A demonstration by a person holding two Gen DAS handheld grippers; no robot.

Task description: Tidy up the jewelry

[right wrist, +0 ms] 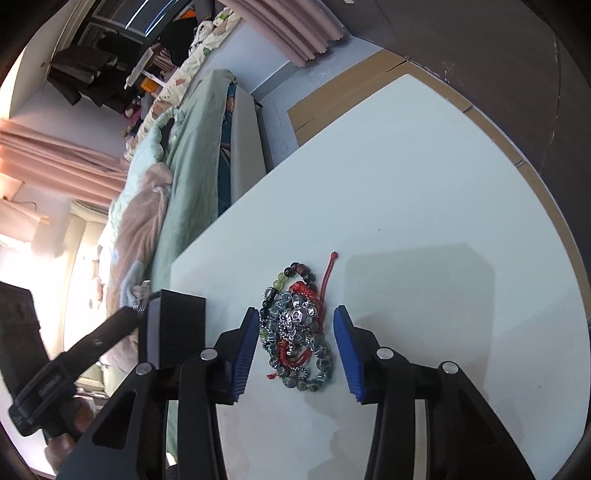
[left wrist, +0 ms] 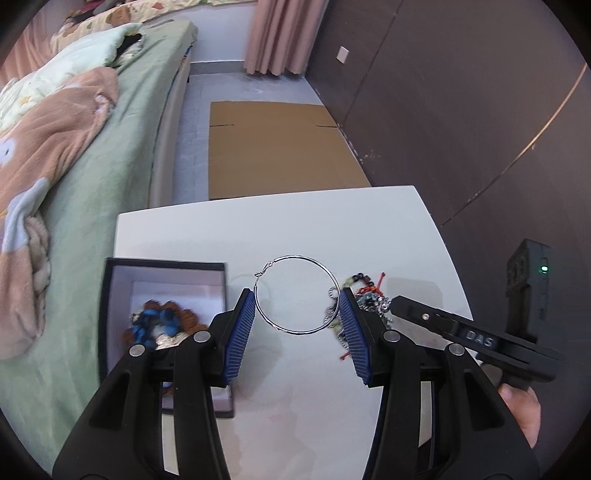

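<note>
My left tongs [left wrist: 297, 301] are pinching a big silver hoop earring [left wrist: 297, 294] across its width, box [left wrist: 110, 314] off at 9 o'clock. Right tongs [right wrist: 295, 321] sit half open, pads straddling the bead bracelet pile [right wrist: 295, 325] on the white table [right wrist: 406, 184], not touching it

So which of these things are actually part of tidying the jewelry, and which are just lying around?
Part of the job:
- silver hoop in the left gripper
- bracelet pile, right gripper around it
- black box

Just lying about:
- bed
- cardboard
- curtain
</note>
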